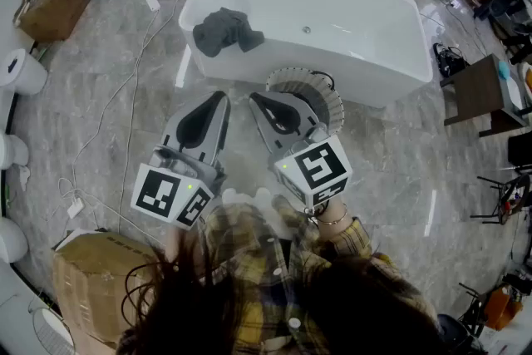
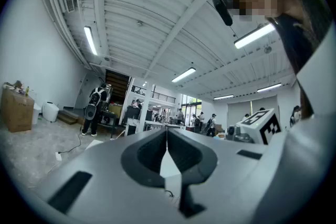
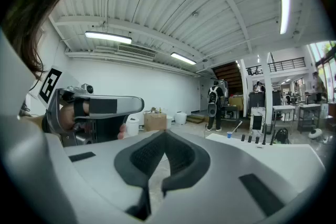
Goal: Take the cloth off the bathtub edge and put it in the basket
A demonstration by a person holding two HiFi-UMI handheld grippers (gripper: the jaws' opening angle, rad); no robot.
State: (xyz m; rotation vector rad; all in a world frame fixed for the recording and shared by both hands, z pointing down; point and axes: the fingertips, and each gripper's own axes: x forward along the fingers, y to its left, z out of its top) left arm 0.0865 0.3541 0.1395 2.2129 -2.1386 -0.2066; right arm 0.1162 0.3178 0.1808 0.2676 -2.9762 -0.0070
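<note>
While left gripper (image 1: 221, 98) and right gripper (image 1: 254, 99) both sit closed and empty mid-frame, cloth (image 1: 224, 31) lies bunched on bathtub (image 1: 374, 37) rim upper left; likely soft, light, floppy, so pinch a raised fold.

A dark grey cloth (image 1: 226, 31) is seen crumpled in a loose heap, draped over the near left rim of the white bathtub (image 1: 366, 29), in the upper middle of the frame. A round, pale basket (image 1: 306, 76) with ribbed walls is set on the floor just before the bathtub's near wall, at the centre. Its lower part is hidden.
</note>
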